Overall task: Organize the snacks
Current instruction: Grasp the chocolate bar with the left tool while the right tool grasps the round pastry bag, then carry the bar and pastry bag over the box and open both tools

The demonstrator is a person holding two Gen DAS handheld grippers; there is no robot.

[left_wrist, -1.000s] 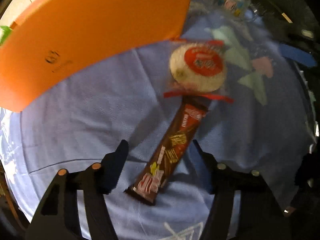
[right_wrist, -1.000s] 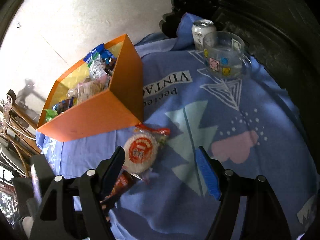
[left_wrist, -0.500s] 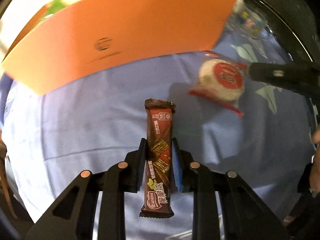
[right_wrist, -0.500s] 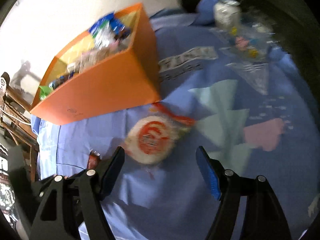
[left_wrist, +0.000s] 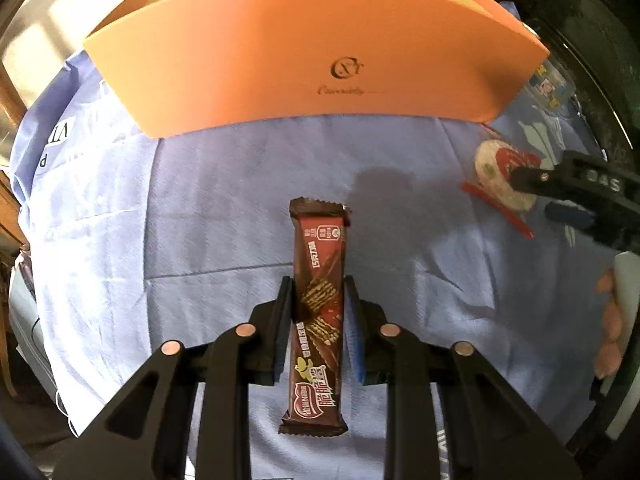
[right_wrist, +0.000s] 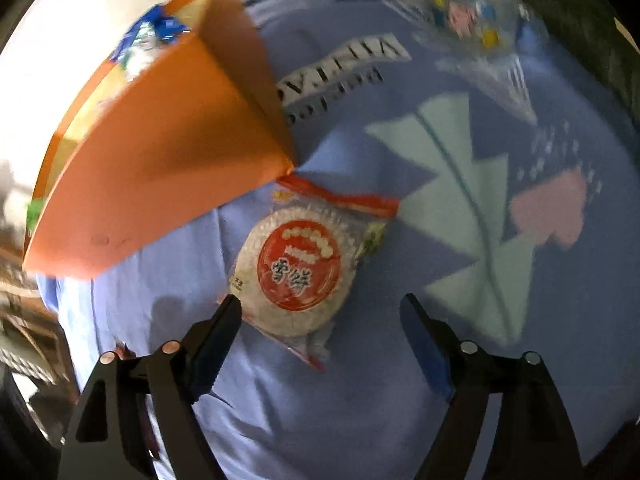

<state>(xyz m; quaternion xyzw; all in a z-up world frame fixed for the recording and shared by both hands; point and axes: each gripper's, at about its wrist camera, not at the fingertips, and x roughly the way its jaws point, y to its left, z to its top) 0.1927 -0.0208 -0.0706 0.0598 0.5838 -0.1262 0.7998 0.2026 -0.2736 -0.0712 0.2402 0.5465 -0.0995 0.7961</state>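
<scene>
Left gripper (left_wrist: 318,300): jaws closed on a long, glossy brown wafer bar (left_wrist: 319,312), held above the wrinkled blue cloth (left_wrist: 192,216) before the smooth orange box (left_wrist: 312,56). Right gripper (right_wrist: 320,316): jaws opening, nothing gripped; a round rice cracker (right_wrist: 298,268) in clear crinkled wrap lies on the cloth just ahead of them, beside the box corner. Box contents are cut off; the far printed glass (right_wrist: 464,12) is blurred.

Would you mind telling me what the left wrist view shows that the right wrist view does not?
Only the left wrist view shows the chocolate wafer bar clamped in the left gripper and the box's logo. Only the right wrist view shows the right gripper, jaws opening, above the rice cracker pack, label readable. Both show the orange box, cracker and blue cloth.
</scene>
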